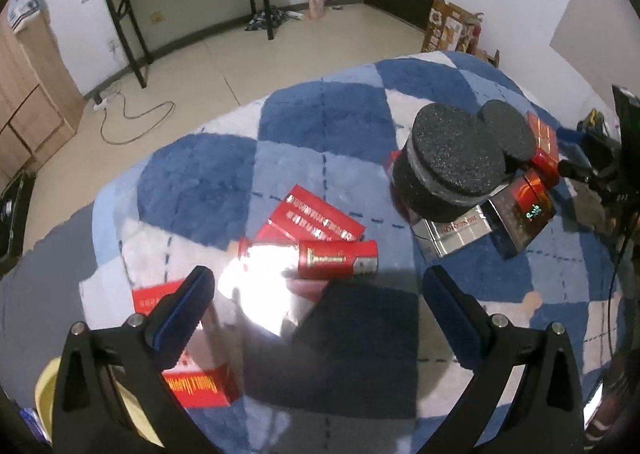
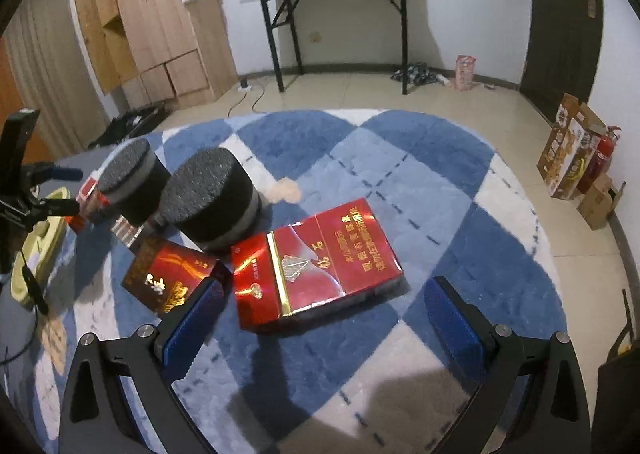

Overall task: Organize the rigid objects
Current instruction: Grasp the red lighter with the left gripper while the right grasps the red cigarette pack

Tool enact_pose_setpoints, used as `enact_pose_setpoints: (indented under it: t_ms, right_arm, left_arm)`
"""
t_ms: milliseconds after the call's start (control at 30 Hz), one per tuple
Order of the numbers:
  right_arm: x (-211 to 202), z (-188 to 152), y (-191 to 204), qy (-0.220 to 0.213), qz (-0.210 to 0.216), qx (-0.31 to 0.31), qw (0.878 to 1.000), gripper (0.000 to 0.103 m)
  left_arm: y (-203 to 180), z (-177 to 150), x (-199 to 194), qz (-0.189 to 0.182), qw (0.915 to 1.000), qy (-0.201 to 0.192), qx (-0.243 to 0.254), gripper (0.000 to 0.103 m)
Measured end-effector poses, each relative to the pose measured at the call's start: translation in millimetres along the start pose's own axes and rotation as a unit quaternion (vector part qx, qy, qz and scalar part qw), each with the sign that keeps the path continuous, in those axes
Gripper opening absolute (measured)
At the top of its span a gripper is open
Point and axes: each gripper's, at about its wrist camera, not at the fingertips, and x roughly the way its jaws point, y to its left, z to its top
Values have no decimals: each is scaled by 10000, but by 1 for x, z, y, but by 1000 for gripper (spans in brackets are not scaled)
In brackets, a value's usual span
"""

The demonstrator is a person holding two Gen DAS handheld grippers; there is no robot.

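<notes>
My left gripper hangs with its jaws spread wide and nothing between them, above a shiny red pack lying on the rug. Just behind that pack lie flat red boxes; another red box sits under my left finger. My right gripper is likewise wide apart and empty, over a red carton flat on the rug. Beside it lies a dark pack, with two black foam cylinders behind.
</notes>
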Motion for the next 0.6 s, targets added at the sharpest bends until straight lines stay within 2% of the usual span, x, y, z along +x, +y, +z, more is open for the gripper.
enact_pose_setpoints:
  t_ms: [200, 333, 433, 600]
  right_arm:
    - [12, 5, -9, 39, 76, -297, 9995, 103]
    - [26, 6, -3, 248, 179, -550, 9980, 103]
    - [36, 5, 1, 343, -27, -787, 9963, 103]
    - [43, 5, -1, 471, -150, -848, 9952, 103]
  left_arm:
    - [-9, 10, 9, 40, 9992, 92, 385, 103]
    - [-15, 11, 11, 36, 9979, 164, 621, 103]
    - [-12, 13, 20, 109, 9975, 321, 627, 103]
    - [-13, 14, 33, 171, 9968, 468, 627, 103]
